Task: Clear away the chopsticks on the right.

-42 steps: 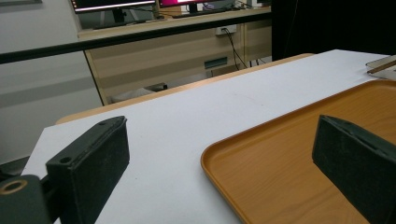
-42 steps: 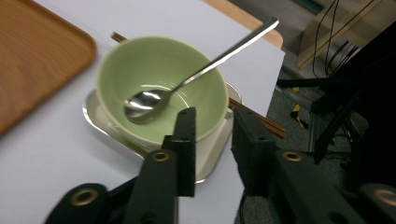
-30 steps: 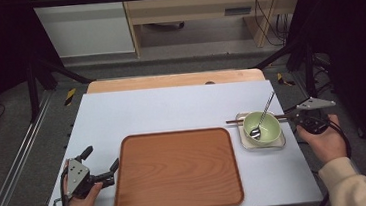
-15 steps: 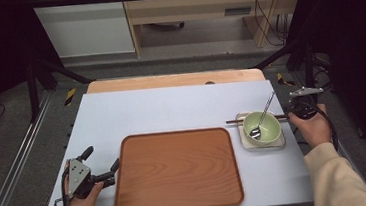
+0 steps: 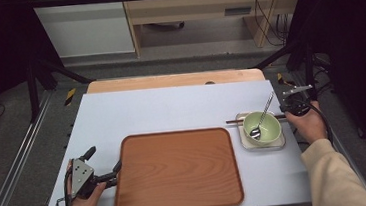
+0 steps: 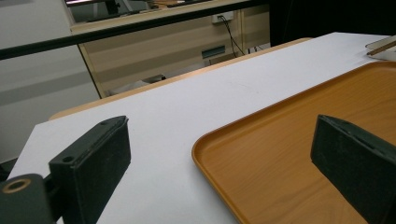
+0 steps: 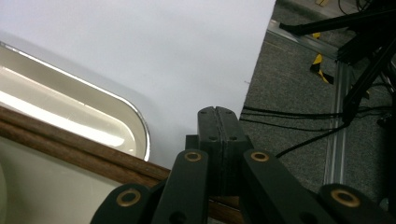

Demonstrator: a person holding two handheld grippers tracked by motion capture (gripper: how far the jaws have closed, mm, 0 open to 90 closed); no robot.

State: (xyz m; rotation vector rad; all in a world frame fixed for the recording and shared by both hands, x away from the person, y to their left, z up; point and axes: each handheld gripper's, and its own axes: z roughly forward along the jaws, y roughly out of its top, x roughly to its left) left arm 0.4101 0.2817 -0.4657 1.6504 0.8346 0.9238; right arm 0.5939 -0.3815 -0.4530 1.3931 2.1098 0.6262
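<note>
At the table's right, a green bowl (image 5: pixel 262 127) with a metal spoon (image 5: pixel 263 112) leaning in it sits on a small white tray (image 5: pixel 262 147). Dark wooden chopsticks (image 5: pixel 234 121) lie across that tray behind the bowl. My right gripper (image 5: pixel 288 109) is at the tray's right end, by the chopsticks' right tips. In the right gripper view its jaws are pressed flat together as my right gripper (image 7: pixel 217 114) hovers just over the chopsticks (image 7: pixel 70 151), nothing between the pads. My left gripper (image 5: pixel 105 158) rests open at the left edge of the big wooden tray (image 5: pixel 177 171), one finger (image 6: pixel 93 154) over the white table.
The big wooden tray (image 6: pixel 289 140) is bare. The white tabletop (image 5: pixel 171 109) stretches behind it to a wooden strip. Past the right edge lie floor cables (image 7: pixel 299 121) and a metal frame rail (image 7: pixel 336 112).
My right hand has moved away from the person and slightly left, in toward the small tray's right end, jaws staying shut. The left gripper has not moved.
</note>
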